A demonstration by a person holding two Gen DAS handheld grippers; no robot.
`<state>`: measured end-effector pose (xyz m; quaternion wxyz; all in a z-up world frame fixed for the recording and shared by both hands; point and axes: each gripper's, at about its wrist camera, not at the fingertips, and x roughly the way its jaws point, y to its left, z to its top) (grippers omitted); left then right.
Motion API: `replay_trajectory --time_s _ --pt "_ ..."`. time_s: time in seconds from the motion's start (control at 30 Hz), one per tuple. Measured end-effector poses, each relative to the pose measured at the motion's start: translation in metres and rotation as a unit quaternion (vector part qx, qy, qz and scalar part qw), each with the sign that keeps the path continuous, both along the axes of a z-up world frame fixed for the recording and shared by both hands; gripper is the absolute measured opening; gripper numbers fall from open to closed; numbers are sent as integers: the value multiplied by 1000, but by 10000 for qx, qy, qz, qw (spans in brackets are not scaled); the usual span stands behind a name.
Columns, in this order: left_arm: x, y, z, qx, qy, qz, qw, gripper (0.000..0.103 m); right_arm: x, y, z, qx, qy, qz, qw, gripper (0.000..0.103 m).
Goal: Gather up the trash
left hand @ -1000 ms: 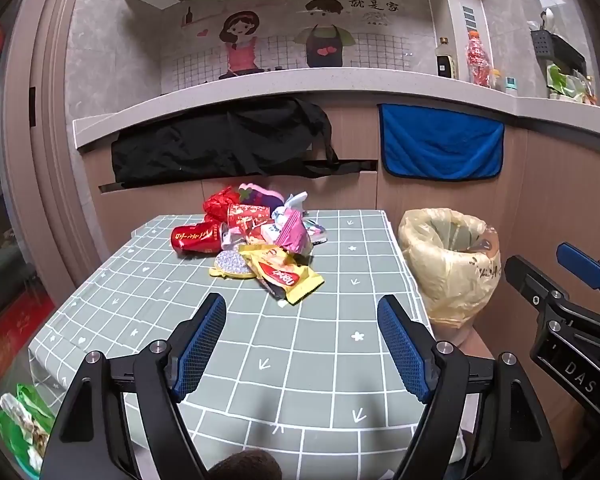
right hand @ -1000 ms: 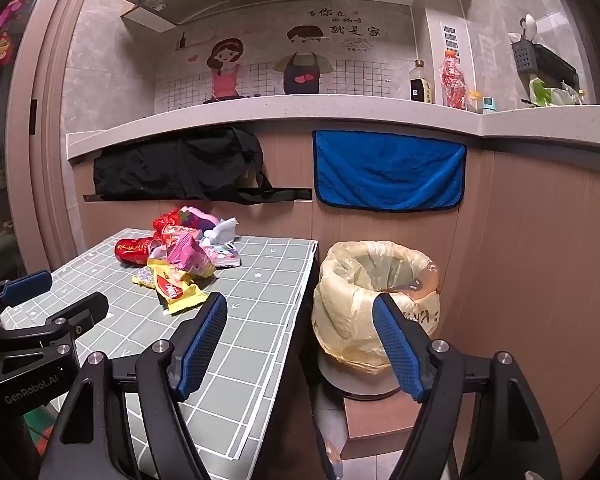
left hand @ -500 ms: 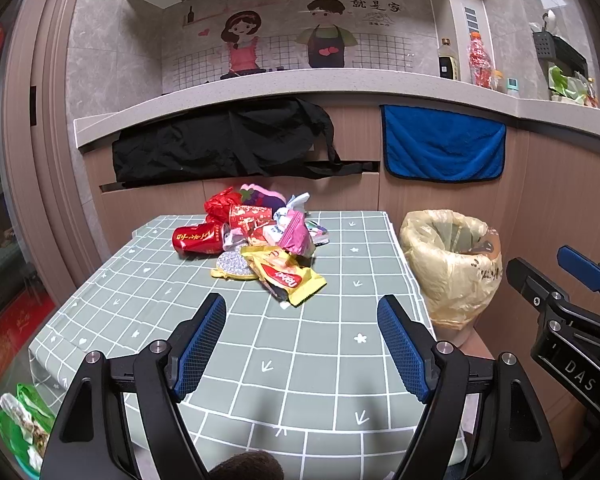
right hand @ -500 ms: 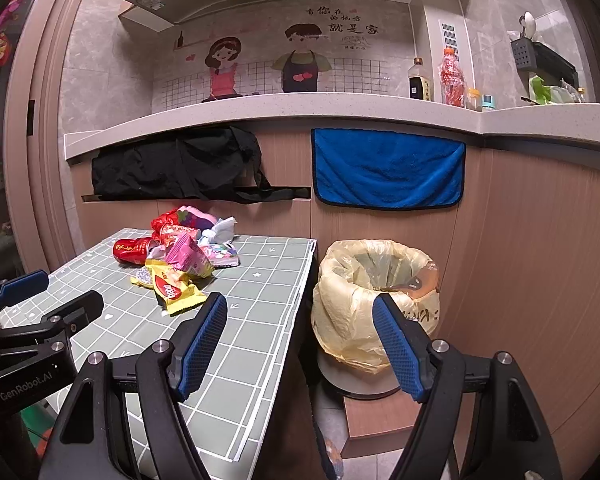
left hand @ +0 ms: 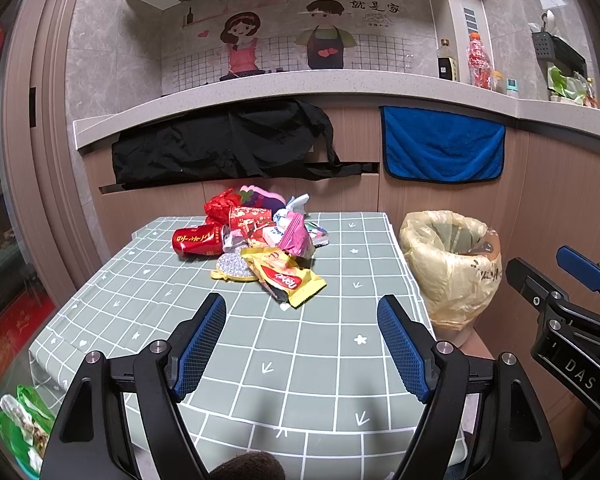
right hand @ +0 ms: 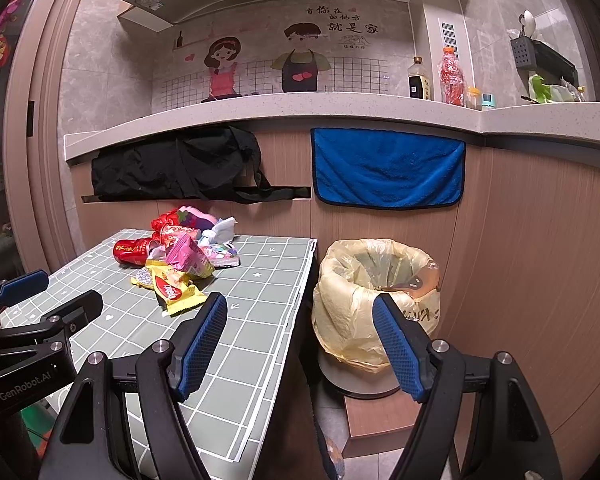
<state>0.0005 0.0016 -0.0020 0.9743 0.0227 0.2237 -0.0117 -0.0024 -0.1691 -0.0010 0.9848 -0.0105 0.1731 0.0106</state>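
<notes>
A pile of trash (left hand: 260, 236) lies at the far middle of the green checked table (left hand: 324, 364): a red can (left hand: 198, 241), a yellow wrapper (left hand: 288, 278), pink and red packets. It also shows in the right wrist view (right hand: 180, 256). A bin lined with a yellow bag (left hand: 452, 260) stands right of the table, also in the right wrist view (right hand: 376, 292). My left gripper (left hand: 302, 344) is open and empty above the table's near part. My right gripper (right hand: 300, 340) is open and empty, between the table edge and the bin.
A counter (left hand: 300, 84) runs behind the table, with a black cloth (left hand: 224, 144) and a blue towel (left hand: 442, 146) hanging from it. Bottles (right hand: 450, 76) stand on the counter. A wooden block (right hand: 380, 416) sits under the bin. A green bag (left hand: 20, 428) lies on the floor at left.
Both grippers have drifted slightly; the view of the table and bin has shifted a little. Nothing was taken hold of.
</notes>
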Motion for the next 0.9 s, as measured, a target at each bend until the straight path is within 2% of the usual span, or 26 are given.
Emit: replay_trajectory --time_s 0.9 --pt "1 0 5 11 -10 -6 10000 78 1 0 -2 43 -36 -45 10000 73"
